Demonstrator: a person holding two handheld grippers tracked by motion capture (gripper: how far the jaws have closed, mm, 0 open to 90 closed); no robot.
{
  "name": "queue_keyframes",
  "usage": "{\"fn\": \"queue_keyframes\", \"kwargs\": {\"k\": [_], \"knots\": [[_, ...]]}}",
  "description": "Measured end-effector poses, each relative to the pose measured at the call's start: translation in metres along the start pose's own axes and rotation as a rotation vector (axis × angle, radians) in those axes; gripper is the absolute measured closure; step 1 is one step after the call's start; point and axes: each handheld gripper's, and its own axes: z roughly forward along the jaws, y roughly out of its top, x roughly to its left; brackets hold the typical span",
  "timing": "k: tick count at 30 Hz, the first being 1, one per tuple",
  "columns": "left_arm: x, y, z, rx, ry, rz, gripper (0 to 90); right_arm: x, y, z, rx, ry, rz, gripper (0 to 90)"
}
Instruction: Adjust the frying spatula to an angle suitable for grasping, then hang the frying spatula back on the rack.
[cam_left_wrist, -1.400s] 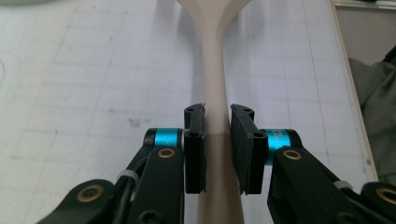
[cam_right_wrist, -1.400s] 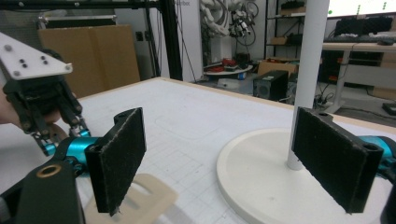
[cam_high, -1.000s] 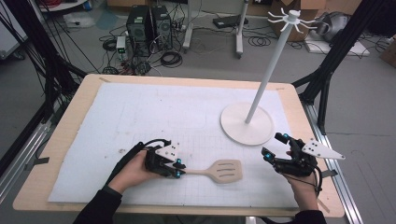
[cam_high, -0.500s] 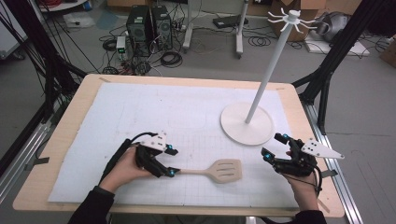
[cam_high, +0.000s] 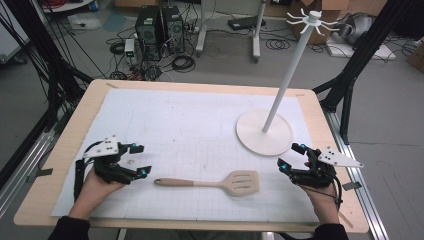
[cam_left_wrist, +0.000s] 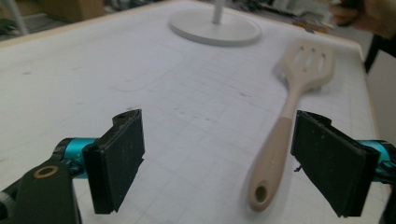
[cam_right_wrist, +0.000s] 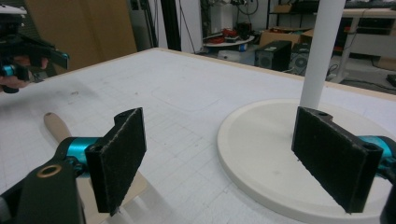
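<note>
Change: now that the left tool (cam_high: 136, 160) has let go and backed off, the spatula (cam_high: 215, 182) lies free near the desk's front edge.
Left tool: spread, empty.
Right tool (cam_high: 292, 156): spread, idle at the right edge.
Meaning: likely a release or handover.

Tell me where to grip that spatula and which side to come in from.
Grip the spatula on its slim handle, probably near the hanging-hole end, coming from the left with the open left gripper. It lies flat, with the handle pointing toward that gripper and the wide slotted blade at the far end.

High view looking forward and down, gripper views low, near the table (cam_high: 60, 165), perhaps both sharing the stand base (cam_left_wrist: 215, 31).
</note>
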Motion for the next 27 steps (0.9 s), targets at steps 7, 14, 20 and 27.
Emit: {"fn": "queue_keyframes", "kwargs": {"k": [7, 14, 20, 27], "knots": [[0.009, -0.007, -0.029, -0.128, 0.083, 0.037, 16.4, 0.000, -0.001, 0.004, 0.017, 0.000, -0.004, 16.9], [0.007, -0.004, -0.029, -0.126, 0.079, 0.053, 15.6, 0.000, -0.001, 0.003, 0.017, 0.010, 0.008, 16.2], [0.004, -0.001, -0.032, -0.132, 0.050, 0.076, 15.6, 0.002, 0.005, 0.005, 0.010, 0.040, 0.011, 15.1], [0.002, 0.005, -0.039, -0.147, 0.021, 0.082, 15.5, 0.013, 0.024, 0.015, 0.015, 0.100, -0.037, 15.1]]}}
